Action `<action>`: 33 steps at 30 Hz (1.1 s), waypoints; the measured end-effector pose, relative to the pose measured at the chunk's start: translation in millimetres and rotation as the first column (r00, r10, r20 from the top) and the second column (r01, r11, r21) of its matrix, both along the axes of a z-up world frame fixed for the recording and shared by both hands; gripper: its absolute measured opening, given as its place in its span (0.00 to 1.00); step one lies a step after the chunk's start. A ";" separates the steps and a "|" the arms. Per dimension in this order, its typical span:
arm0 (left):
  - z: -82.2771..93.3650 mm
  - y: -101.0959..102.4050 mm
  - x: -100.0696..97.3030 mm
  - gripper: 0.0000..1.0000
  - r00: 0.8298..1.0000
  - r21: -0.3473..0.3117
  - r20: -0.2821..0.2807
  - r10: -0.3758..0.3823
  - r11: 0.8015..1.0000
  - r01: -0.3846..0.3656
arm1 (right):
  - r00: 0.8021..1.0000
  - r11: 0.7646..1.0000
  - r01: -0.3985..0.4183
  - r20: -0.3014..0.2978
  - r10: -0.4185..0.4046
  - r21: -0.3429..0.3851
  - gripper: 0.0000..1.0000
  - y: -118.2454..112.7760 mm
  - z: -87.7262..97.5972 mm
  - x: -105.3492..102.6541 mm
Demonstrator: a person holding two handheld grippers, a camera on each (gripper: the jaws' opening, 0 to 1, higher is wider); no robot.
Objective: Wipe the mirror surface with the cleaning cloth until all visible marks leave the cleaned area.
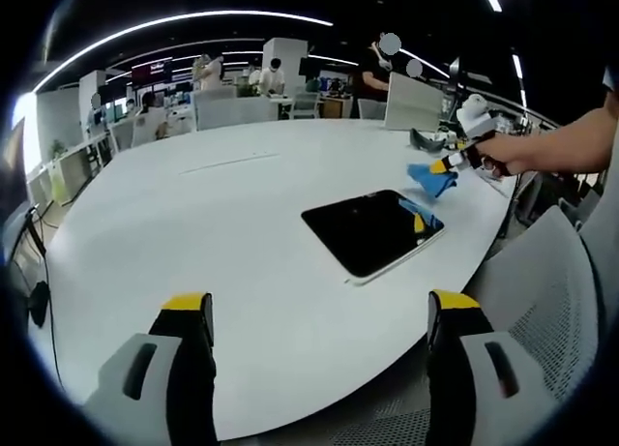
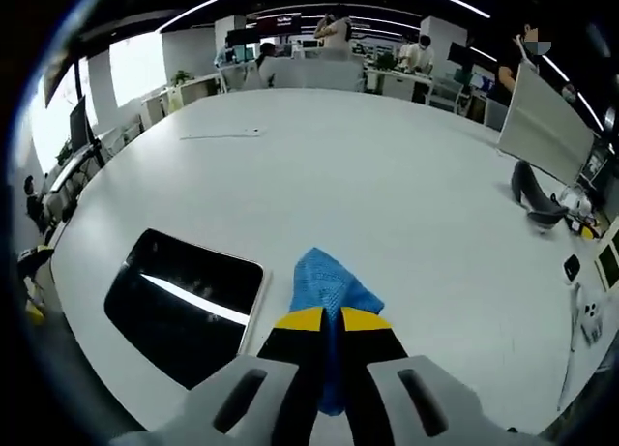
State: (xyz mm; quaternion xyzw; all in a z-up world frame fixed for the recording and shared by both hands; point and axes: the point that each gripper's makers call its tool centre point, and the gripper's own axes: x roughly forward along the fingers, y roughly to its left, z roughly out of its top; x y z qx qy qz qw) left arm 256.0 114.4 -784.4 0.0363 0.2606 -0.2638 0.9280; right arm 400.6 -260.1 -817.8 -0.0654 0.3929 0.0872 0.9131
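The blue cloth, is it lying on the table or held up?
Held up: the right tongs are shut on the blue cloth, lifted beside the mirror, above the white table.

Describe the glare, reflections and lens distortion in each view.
Left gripper view: fisheye bends the ceiling light strips into arcs; the mirror reads dark, reflecting the blue cloth held by the right gripper. Right gripper view: a bright light streak crosses the mirror; the white table bulges.

cloth [image 2: 329,296]: lower part hidden between jaws | mirror [image 1: 372,231]: marks perhaps too faint
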 end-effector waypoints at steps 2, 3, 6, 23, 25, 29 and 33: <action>0.4 1.0 0.9 0.91 1.000 0.007 0.008 0.003 1.000 -0.003 | 1.000 1.000 -0.015 -0.008 0.015 -0.009 0.00 9.5 -3.7 4.6; -0.3 1.2 0.9 0.90 1.000 0.007 0.005 0.003 1.000 -0.003 | 1.000 1.000 -0.019 -0.015 0.019 -0.011 0.00 12.6 -5.7 6.1; -1.5 1.5 0.9 0.90 1.000 0.009 0.003 0.001 1.000 -0.001 | 0.999 0.999 -0.029 -0.041 0.028 -0.020 0.00 22.1 -12.8 9.7; -2.2 2.2 0.3 0.87 1.000 0.011 0.004 0.001 1.000 -0.001 | 0.993 0.995 -0.070 -0.090 0.077 0.074 0.00 77.0 -24.7 9.2; -2.0 2.0 0.2 0.87 1.000 0.011 0.005 0.000 1.000 0.000 | 0.992 0.993 -0.078 -0.094 0.086 0.087 0.00 83.0 -26.1 8.2; -1.5 2.1 0.6 0.87 1.000 0.010 0.007 0.001 1.000 -0.001 | 0.993 0.979 -0.031 -0.107 0.054 0.202 0.00 98.7 -22.0 9.8; -1.3 2.1 0.8 0.87 1.000 0.010 0.006 0.000 1.000 0.000 | 0.991 0.979 -0.055 -0.110 0.078 0.196 0.00 106.1 -25.7 12.8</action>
